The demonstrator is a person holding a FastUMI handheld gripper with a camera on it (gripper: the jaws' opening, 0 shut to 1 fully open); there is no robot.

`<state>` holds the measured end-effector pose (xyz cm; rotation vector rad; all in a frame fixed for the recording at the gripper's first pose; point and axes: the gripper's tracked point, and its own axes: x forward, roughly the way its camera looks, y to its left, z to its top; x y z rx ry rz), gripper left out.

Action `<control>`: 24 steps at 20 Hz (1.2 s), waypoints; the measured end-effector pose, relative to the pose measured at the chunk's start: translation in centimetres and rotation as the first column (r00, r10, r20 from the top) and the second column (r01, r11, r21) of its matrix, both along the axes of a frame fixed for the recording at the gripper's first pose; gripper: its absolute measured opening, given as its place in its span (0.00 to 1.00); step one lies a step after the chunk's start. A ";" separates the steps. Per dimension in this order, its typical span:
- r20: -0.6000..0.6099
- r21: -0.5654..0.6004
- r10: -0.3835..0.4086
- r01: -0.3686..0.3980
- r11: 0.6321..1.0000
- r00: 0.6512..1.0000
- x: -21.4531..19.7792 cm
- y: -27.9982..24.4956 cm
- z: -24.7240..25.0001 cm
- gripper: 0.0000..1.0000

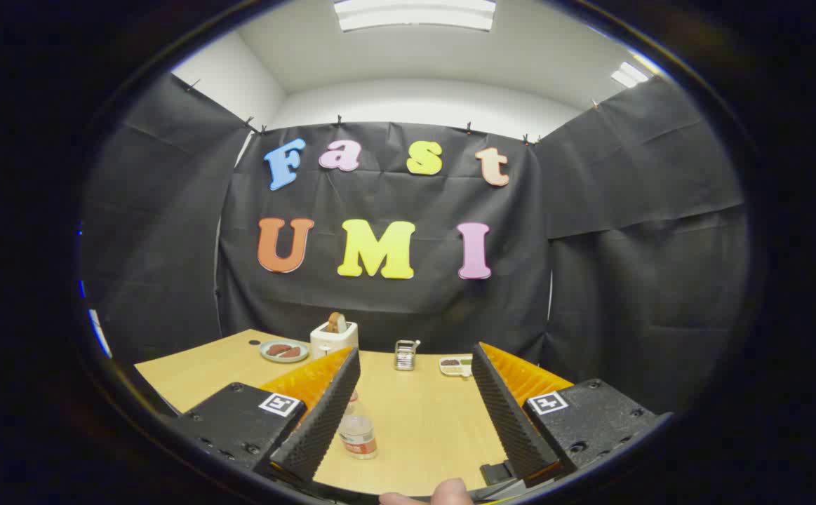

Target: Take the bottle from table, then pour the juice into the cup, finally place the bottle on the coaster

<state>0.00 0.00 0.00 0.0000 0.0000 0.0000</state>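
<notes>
Reaching step: jaws wide, small clear plastic bottle [358, 433] upright beside the left finger [320, 414]; next, centre and close.

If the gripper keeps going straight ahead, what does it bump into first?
Probably the metal rack at the table's far side, though depth is unclear. The open gripper points down the bare middle; the bottle stands off-centre by one finger, likely missed.

My gripper [415, 414] fingers stand wide apart, bare table [436, 421] between them. A bottle [358, 435] stands just beside one finger; toaster [333, 338], plate [283, 351] and rack [405, 355] line the far edge.
</notes>
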 end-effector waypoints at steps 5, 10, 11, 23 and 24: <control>-0.026 -0.007 0.037 -0.037 0.999 0.999 0.2 1.2 -0.6 1.00; -0.010 0.002 0.033 -0.033 0.999 0.999 0.2 1.1 0.2 1.00; -0.004 0.001 0.030 -0.030 1.000 1.000 0.1 1.0 0.2 1.00; 0.003 0.004 0.040 -0.040 0.999 0.999 -0.2 1.6 -0.4 1.00; 0.000 0.005 0.047 -0.047 0.999 0.999 -0.2 1.8 -0.5 1.00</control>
